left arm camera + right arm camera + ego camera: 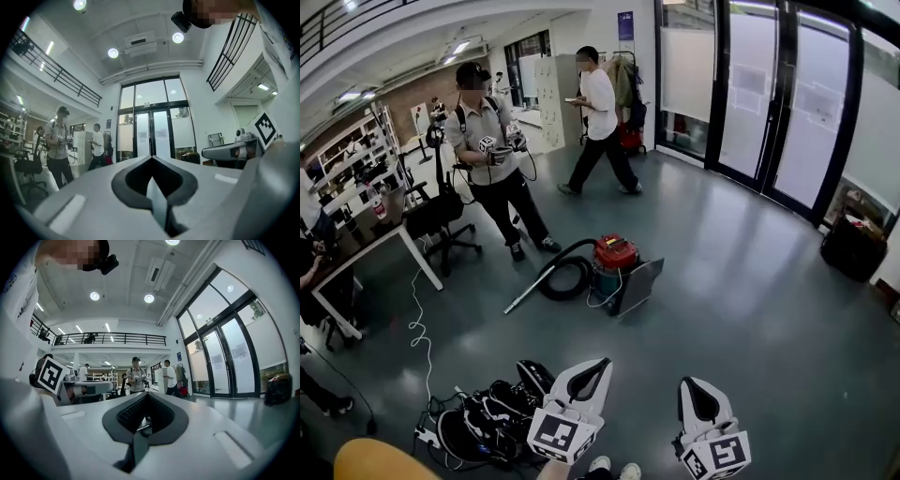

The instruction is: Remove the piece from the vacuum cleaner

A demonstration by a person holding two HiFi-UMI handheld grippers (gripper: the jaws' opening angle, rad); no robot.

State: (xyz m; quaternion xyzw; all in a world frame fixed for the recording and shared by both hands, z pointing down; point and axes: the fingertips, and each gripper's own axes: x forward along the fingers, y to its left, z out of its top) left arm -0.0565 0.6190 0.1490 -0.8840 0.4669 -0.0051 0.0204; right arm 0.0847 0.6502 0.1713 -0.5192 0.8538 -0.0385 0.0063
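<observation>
The vacuum cleaner (614, 255) stands on the grey floor mid-room, with a red top and a teal drum. Its black hose (565, 277) coils to the left and ends in a pale wand (523, 299). A grey flat panel (638, 284) leans against its right side. Both grippers are low in the head view, well short of the vacuum. My left gripper (605, 362) (151, 157) has its jaws together with nothing between them. My right gripper (685, 381) (147, 394) is likewise shut and empty.
A person in a cap (492, 159) holds grippers behind the vacuum, and another in a white shirt (600, 112) walks farther back. A desk (366, 246) and office chair (441, 220) stand left. Dark bags (492, 417) lie by my feet. A black bag (853, 248) sits by glass doors (769, 103).
</observation>
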